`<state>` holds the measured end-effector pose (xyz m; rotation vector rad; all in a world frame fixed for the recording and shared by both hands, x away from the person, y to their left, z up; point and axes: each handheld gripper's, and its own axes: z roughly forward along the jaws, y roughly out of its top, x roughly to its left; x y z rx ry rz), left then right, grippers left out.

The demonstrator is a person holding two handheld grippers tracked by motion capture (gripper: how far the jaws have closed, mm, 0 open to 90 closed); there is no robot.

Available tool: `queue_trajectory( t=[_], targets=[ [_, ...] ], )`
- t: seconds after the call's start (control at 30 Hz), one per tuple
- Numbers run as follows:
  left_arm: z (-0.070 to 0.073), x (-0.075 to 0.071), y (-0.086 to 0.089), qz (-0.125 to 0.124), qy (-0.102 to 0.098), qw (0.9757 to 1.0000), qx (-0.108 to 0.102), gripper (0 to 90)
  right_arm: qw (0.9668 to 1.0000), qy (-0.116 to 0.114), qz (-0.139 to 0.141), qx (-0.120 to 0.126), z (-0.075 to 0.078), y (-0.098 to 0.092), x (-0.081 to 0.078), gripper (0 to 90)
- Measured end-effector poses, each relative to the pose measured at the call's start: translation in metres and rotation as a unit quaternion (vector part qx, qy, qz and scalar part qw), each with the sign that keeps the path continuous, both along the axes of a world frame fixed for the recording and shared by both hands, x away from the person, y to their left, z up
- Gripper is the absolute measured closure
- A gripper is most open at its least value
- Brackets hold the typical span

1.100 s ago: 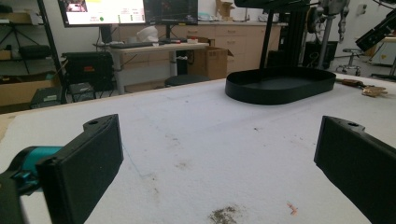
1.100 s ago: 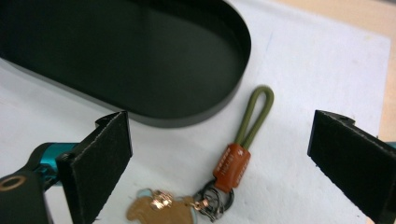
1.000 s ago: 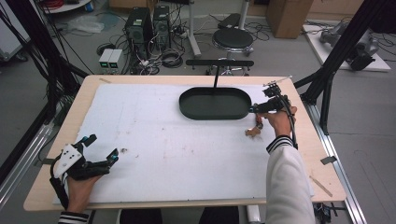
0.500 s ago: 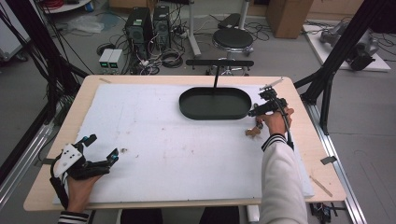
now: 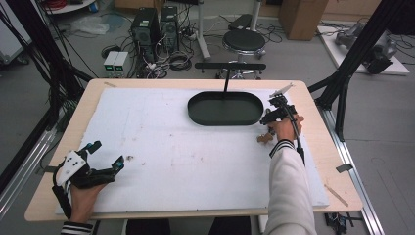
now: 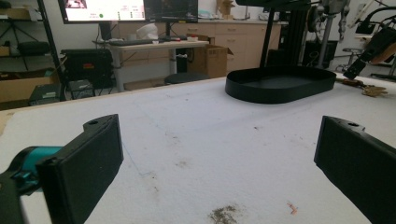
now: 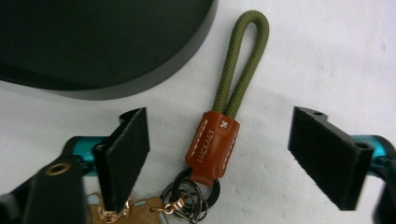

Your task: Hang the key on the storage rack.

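From the high view, the right gripper (image 5: 270, 119) hangs over a keychain (image 5: 265, 139) near the desk's right edge, just beside the right end of the black oval tray (image 5: 226, 108). The left gripper (image 5: 100, 157) rests near the front left corner.

In the left gripper view, its jaws stand wide apart over bare white desk.

In the right gripper view, the jaws have just been closing, not yet touching the brown leather tab (image 7: 212, 147) and green cord loop (image 7: 242, 60) between them.
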<state>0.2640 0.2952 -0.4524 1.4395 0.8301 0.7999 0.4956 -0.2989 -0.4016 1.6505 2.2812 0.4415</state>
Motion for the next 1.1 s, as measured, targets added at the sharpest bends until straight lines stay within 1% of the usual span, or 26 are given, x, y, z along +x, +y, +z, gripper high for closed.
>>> queue_trajectory(
  t=[0.03, 0.3, 0.37, 0.43, 0.47, 0.6, 0.67, 0.77, 0.8, 0.87, 0.93, 1.0, 1.03, 1.1],
  targets=[
    [0.0, 0.0, 0.0, 0.0, 0.0, 1.0, 0.0, 1.7, 1.0, 0.002, -0.002, -0.002, -0.0005, -0.0002, 0.0003, 21.1],
    [0.0001, -0.0001, 0.0001, -0.001, 0.001, 1.0, 0.0, 1.7, 0.9999, 0.015, 0.006, -0.004, -0.0031, 0.001, 0.0015, 36.3],
    [0.0, 0.0, 0.0001, -0.001, 0.0, 1.0, 0.0, 1.7, 0.9997, 0.022, 0.004, -0.003, -0.0035, 0.002, 0.0015, 40.1],
    [0.0, 0.0, 0.0001, -0.001, 0.0, 1.0, 0.0, 1.7, 0.9997, 0.024, 0.007, -0.006, -0.0042, 0.0019, 0.0017, 41.3],
    [0.0, 0.0001, 0.0001, -0.001, 0.0, 1.0, -0.001, 1.7, 0.9996, 0.028, 0.002, -0.004, -0.0055, 0.0025, 0.002, 44.0],
    [0.0, 0.0002, 0.0004, -0.001, 0.001, 1.0, -0.001, 1.7, 0.9994, 0.033, 0.0, -0.009, -0.0068, 0.0022, 0.0027, 46.9],
    [0.0001, 0.0002, 0.0005, -0.001, 0.002, 1.0, 0.0, 1.7, 0.9994, 0.033, 0.002, -0.008, -0.0072, 0.002, 0.0029, 47.6],
    [0.0001, 0.0003, 0.0009, -0.001, 0.002, 1.0, -0.001, 1.7, 0.9994, 0.032, 0.003, -0.012, -0.0076, 0.0035, 0.0034, 54.8],
    [0.0001, 0.0003, 0.0009, -0.001, 0.002, 1.0, -0.001, 1.7, 0.9994, 0.032, 0.003, -0.012, -0.0076, 0.0035, 0.0034, 54.8],
    [0.0001, 0.0003, 0.0009, -0.001, 0.002, 1.0, -0.001, 1.7, 0.9993, 0.034, 0.006, -0.015, -0.0078, 0.0036, 0.0037, 58.8],
    [0.0001, 0.0003, 0.0009, -0.001, 0.002, 1.0, -0.002, 1.7, 0.9993, 0.035, 0.008, -0.015, -0.0092, 0.004, 0.0045, 60.6],
    [0.0001, 0.0003, 0.001, -0.001, 0.003, 1.0, -0.002, 1.7, 0.9993, 0.035, 0.0, -0.011, -0.0088, 0.0039, 0.0044, 63.6],
    [0.0001, 0.0003, 0.001, -0.001, 0.003, 1.0, -0.002, 1.7, 0.9993, 0.034, 0.0, -0.012, -0.0086, 0.0037, 0.0043, 67.0],
    [0.0001, 0.0002, 0.0011, -0.001, 0.002, 1.0, -0.003, 1.7, 0.9992, 0.035, -0.01, -0.014, -0.0077, 0.0039, 0.0039, 71.3]
  ],
)
